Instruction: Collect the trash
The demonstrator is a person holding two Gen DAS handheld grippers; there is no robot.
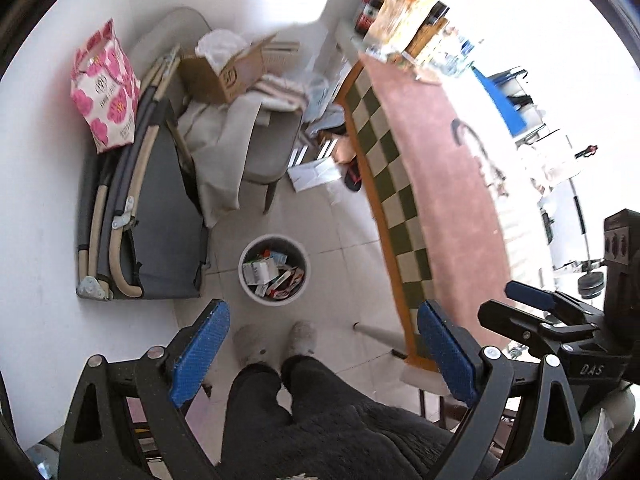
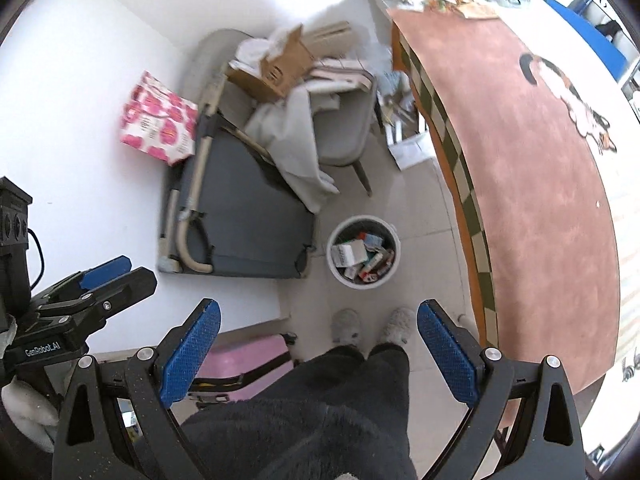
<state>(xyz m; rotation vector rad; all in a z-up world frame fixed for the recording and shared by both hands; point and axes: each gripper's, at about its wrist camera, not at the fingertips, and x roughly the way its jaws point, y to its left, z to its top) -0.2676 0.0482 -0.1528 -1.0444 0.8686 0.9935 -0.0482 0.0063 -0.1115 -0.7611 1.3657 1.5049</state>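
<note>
A white round trash bin stands on the tiled floor, holding several boxes and wrappers; it also shows in the right wrist view. My left gripper is open and empty, held high above the floor near the bin. My right gripper is open and empty too, above the person's slippers. The right gripper also shows at the right of the left wrist view, and the left gripper at the left of the right wrist view.
A table with a pink mat and checkered edge runs along the right. A folded grey cot, a chair piled with cloth and a cardboard box, and a pink flowered bag stand by the wall. Papers lie on the floor.
</note>
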